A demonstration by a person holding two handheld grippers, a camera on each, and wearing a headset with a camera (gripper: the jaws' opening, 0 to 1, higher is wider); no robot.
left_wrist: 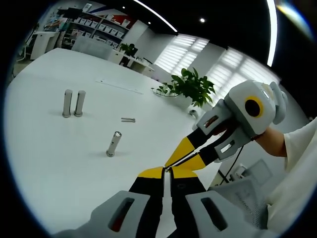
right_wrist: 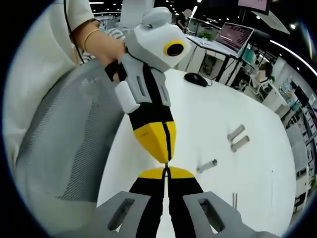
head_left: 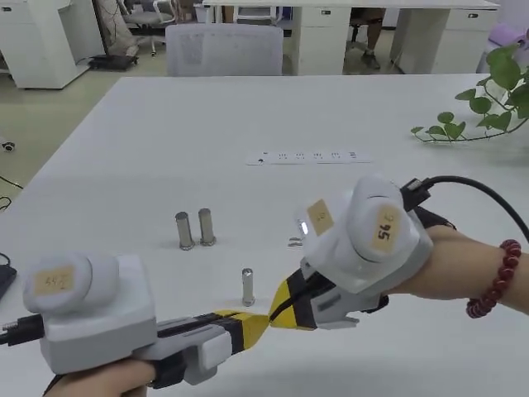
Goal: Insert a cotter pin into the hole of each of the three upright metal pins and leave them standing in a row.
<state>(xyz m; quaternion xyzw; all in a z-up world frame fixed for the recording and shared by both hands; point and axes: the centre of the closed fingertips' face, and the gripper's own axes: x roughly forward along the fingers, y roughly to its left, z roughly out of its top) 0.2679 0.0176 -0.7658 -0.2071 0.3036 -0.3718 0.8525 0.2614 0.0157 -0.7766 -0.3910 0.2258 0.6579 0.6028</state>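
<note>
Metal pins (head_left: 206,227), three in all, stand upright on the white tabletop (head_left: 165,149), two side by side beyond the lone pin (head_left: 247,286), tiny cotter pins (head_left: 295,241) to its right, while just before it the left gripper (head_left: 258,321) and right gripper (head_left: 278,308), sticker numerals unclear, meet tip-to-tip, fingers pressed together.

Desk (head_left: 165,132) is mostly bare, with wide free surface behind and left of the pin pair (head_left: 206,227). Single pin (head_left: 247,286) stands apart nearer the front, open lane between it and the pair. Left hand-held gripper (head_left: 263,319) and right hand-held gripper (head_left: 275,309) meet tip to tip just in front of the single pin, blocking the near approach. Loose cotter pins (head_left: 295,241) lie right of the pair. Flat strip (head_left: 310,156) lies mid-desk. Plant (head_left: 488,107) overhangs the far right edge.
</note>
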